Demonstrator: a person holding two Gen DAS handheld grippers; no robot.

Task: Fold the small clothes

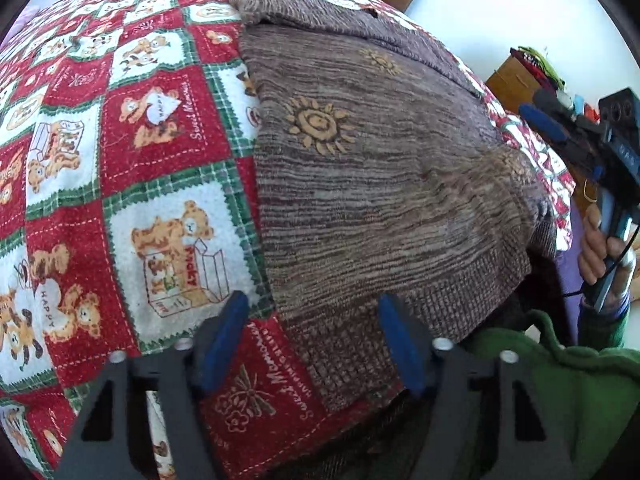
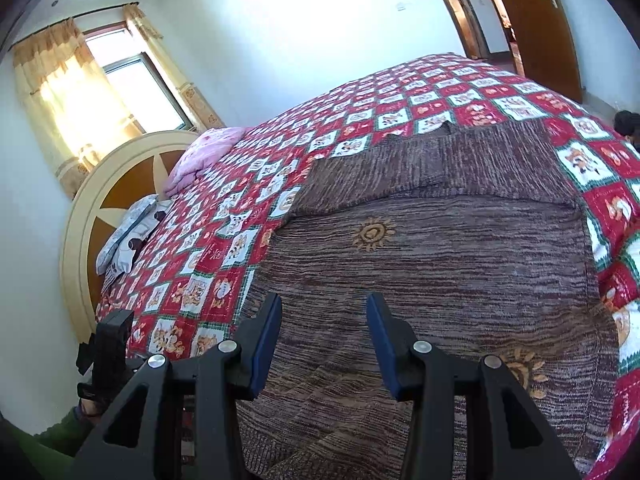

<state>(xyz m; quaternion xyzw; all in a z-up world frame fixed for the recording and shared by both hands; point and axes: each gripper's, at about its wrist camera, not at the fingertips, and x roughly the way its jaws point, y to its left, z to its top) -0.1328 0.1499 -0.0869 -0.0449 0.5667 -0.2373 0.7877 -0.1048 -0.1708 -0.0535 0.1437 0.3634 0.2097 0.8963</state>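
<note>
A brown knitted sweater [image 1: 380, 184] with orange sun motifs lies spread flat on a red, white and green teddy-bear quilt [image 1: 132, 148]. My left gripper [image 1: 314, 320] hangs open over the sweater's near ribbed hem corner, with one blue finger over the quilt and the other over the knit. The pads are not pressing on the cloth. In the right wrist view the sweater [image 2: 440, 264] fills the near bed, and my right gripper [image 2: 324, 320] stands open just above its near edge with nothing pinched. The right gripper [image 1: 560, 128] also shows at the bed's right side, held by a hand [image 1: 600, 252].
A green sleeve [image 1: 560, 392] lies at the near right. A pink pillow [image 2: 204, 156] and a patterned pillow [image 2: 128, 236] rest by the round headboard [image 2: 112, 200]. A curtained window [image 2: 120, 80] and a brown door [image 2: 536, 28] stand beyond the bed.
</note>
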